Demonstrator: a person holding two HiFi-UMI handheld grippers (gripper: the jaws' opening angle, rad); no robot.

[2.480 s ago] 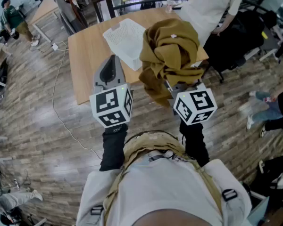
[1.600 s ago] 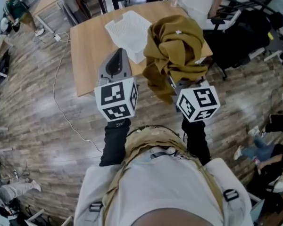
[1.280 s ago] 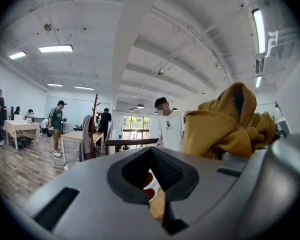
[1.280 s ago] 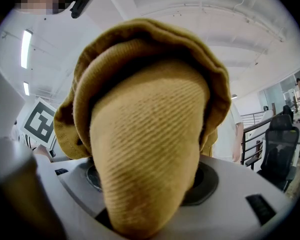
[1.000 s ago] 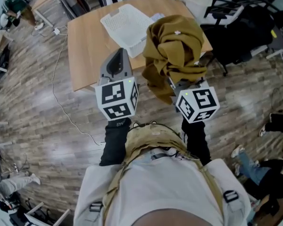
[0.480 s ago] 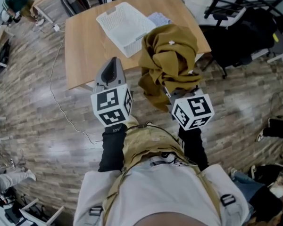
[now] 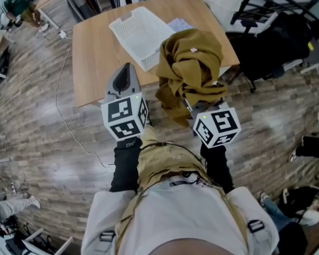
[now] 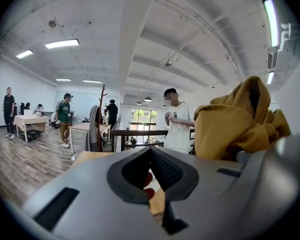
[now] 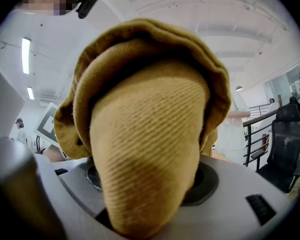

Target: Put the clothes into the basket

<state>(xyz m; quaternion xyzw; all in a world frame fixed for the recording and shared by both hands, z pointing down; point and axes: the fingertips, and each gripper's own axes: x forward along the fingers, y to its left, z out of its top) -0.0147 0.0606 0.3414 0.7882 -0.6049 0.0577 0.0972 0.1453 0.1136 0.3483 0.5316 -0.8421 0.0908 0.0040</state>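
1. Carry step: my right tool [image 7: 199, 102] is clenched on the mustard garment [image 7: 191, 68], bunched at frame centre over the tabletop's [image 7: 95, 52] near edge.
2. My left tool [image 8: 150, 151] has its jaws together and holds nothing.
3. Next: reach up-left over the white basket [image 7: 141, 36], lower the garment, release.
4. Versus earlier: same grip; the basket now sits further up-left.

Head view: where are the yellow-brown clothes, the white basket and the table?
mustard garment [image 7: 192, 68]: head view, middle of the bunched cloth.
white basket [image 7: 140, 33]: head view, its bare mesh bottom.
wooden table [image 7: 94, 54]: head view, bare top left of the basket.
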